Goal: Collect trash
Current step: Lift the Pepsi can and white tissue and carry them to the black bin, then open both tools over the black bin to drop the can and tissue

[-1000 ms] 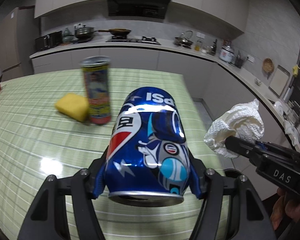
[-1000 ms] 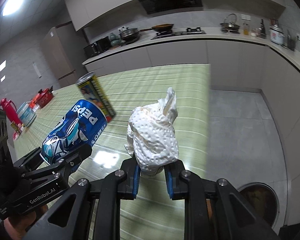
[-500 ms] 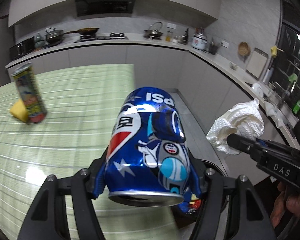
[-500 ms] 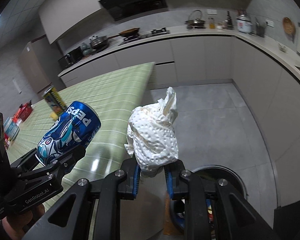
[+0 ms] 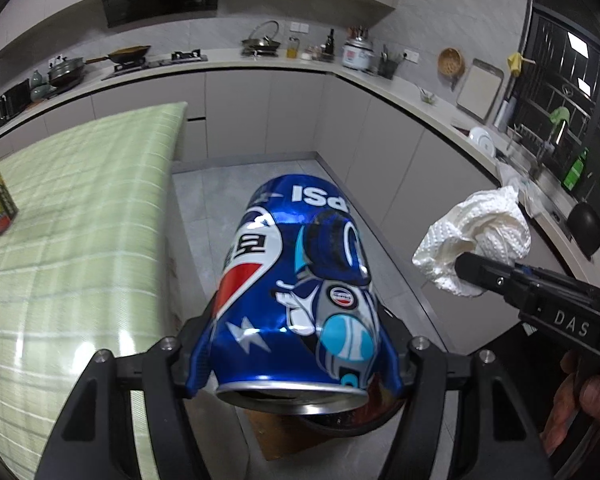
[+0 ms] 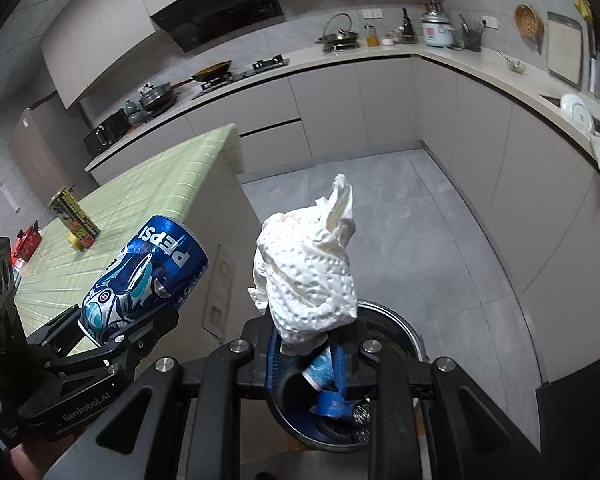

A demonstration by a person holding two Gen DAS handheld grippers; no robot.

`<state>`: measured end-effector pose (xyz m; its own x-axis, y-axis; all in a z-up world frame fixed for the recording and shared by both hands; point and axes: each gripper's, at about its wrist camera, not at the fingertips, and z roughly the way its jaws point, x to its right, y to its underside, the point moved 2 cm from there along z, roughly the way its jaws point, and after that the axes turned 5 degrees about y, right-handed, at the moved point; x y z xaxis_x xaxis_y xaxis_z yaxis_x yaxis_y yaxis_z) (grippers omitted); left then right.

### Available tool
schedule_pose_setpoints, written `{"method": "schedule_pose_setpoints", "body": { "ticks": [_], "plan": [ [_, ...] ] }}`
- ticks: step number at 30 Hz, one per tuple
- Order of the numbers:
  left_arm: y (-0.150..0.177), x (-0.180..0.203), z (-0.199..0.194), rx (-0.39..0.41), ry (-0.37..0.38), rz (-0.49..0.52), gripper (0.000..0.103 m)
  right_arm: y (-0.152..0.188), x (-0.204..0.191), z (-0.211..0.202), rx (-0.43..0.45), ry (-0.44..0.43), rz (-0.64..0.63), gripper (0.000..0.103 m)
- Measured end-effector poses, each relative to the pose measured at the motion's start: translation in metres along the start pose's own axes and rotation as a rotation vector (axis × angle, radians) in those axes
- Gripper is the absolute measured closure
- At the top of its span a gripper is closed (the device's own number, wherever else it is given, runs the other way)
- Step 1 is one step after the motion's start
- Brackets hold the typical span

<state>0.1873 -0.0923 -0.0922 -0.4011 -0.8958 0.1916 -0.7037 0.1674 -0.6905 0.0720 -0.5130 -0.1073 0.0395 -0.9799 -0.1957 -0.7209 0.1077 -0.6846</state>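
Pads of the left tool (image 5: 296, 360) press both sides of a blue Pepsi can (image 5: 300, 288), clamped near its rim, the can lying tipped forward off the edge of the green-checked table (image 5: 80, 216). The right tool (image 6: 306, 356) is pinched shut on a crumpled white paper towel (image 6: 308, 276), the wad standing up above its fingertips. Directly below the right tool sits a round trash bin (image 6: 396, 332) on the grey floor — a blue paper cup (image 6: 320, 368) already lies inside. Farther back on the table stands a tall yellow-labelled can (image 6: 74, 216) beside a yellow sponge (image 6: 75, 241).
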Motion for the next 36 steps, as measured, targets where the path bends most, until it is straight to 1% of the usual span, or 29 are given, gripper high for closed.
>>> {"method": "schedule_pose_setpoints", "body": {
  "ticks": [9, 14, 21, 28, 33, 35, 36],
  "plan": [
    [0.023, 0.028, 0.028, -0.066, -0.001, -0.009, 0.036, 0.022, 0.038, 0.009, -0.043, 0.000, 0.006, 0.080],
    [0.035, 0.039, 0.044, -0.099, -0.006, -0.024, 0.036, 0.033, 0.048, 0.022, -0.075, -0.007, -0.004, 0.080],
    [0.058, 0.048, 0.072, -0.169, -0.026, -0.044, 0.036, 0.044, 0.058, 0.056, -0.141, -0.028, -0.026, 0.080],
    [0.073, 0.047, 0.099, -0.206, -0.048, -0.069, 0.036, 0.054, 0.057, 0.095, -0.204, -0.061, -0.063, 0.080],
    [0.081, 0.043, 0.117, -0.228, -0.062, -0.090, 0.036, 0.055, 0.056, 0.119, -0.228, -0.090, -0.078, 0.079],
    [0.088, 0.042, 0.127, -0.258, -0.070, -0.091, 0.030, 0.056, 0.056, 0.128, -0.250, -0.119, -0.081, 0.077],
    [0.091, 0.041, 0.130, -0.271, -0.090, -0.096, 0.022, 0.056, 0.056, 0.136, -0.279, -0.119, -0.092, 0.059]
  ]
}}
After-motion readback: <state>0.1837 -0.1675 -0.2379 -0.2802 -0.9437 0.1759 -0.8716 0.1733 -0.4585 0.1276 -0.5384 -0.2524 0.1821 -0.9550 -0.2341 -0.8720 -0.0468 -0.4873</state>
